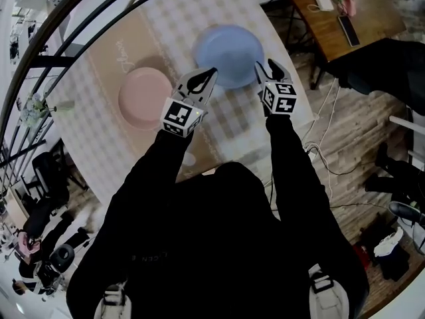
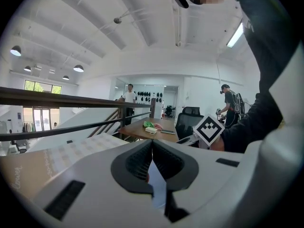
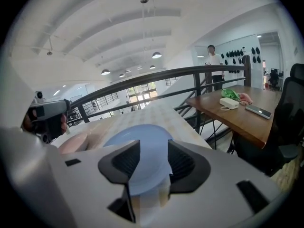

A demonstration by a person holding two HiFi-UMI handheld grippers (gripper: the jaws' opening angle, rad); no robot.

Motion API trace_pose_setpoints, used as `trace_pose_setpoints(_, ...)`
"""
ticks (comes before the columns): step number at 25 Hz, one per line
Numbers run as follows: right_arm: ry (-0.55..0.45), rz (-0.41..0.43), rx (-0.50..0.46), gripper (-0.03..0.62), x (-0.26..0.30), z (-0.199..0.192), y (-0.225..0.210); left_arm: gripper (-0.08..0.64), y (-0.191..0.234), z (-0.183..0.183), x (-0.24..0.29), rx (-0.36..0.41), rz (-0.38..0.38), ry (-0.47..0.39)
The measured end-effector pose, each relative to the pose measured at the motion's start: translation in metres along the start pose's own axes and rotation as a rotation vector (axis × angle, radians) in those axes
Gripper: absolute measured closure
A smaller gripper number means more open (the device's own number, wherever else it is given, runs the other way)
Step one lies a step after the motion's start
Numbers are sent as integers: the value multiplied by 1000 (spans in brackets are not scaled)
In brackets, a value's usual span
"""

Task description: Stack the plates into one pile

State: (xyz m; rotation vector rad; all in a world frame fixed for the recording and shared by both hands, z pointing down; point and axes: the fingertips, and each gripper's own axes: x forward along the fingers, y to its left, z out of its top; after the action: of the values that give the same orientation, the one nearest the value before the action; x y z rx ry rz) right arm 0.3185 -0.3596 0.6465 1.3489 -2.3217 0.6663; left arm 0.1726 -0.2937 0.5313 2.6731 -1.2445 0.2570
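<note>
A blue plate (image 1: 228,55) lies on the checked tablecloth at the far side of the table, and a pink plate (image 1: 145,97) lies apart to its left. My left gripper (image 1: 210,74) hovers between the two plates near the blue plate's near-left rim, its jaws shut with nothing between them (image 2: 152,144). My right gripper (image 1: 267,68) is over the blue plate's near-right rim, open and empty. In the right gripper view the blue plate (image 3: 137,137) shows beyond the open gripper (image 3: 153,147), with the pink plate (image 3: 78,141) to its left.
A black railing (image 1: 86,18) curves along the table's far left. A wooden desk (image 1: 332,18) with a phone and a white box stands at the right, past the table's edge. Cables lie on the wood floor (image 1: 345,151). People stand in the distance.
</note>
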Motion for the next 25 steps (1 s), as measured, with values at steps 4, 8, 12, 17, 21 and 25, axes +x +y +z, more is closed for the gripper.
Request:
trace_pose_setpoints(4, 18, -9, 6, 396, 15, -3, -8, 540, 5, -5, 14, -3, -6, 12)
trace_pose_setpoints(8, 39, -20, 9, 388, 29, -8, -17, 540, 8, -11, 27, -9, -9, 23)
trace_pose_setpoints(12, 51, -27, 14, 385, 41, -8, -31, 540, 10, -16, 46, -16, -10, 37)
trace_pose_setpoints(17, 74, -37, 8, 383, 54, -17, -26, 540, 16, -22, 48, -18, -16, 36)
trace_pose_setpoints(21, 108, -49, 9, 383, 65, -25, -33, 540, 16, -24, 57, -23, -31, 47)
trace_pose_setpoints(25, 134, -49, 6, 383, 73, -32, -35, 540, 15, -29, 62, -27, -39, 56)
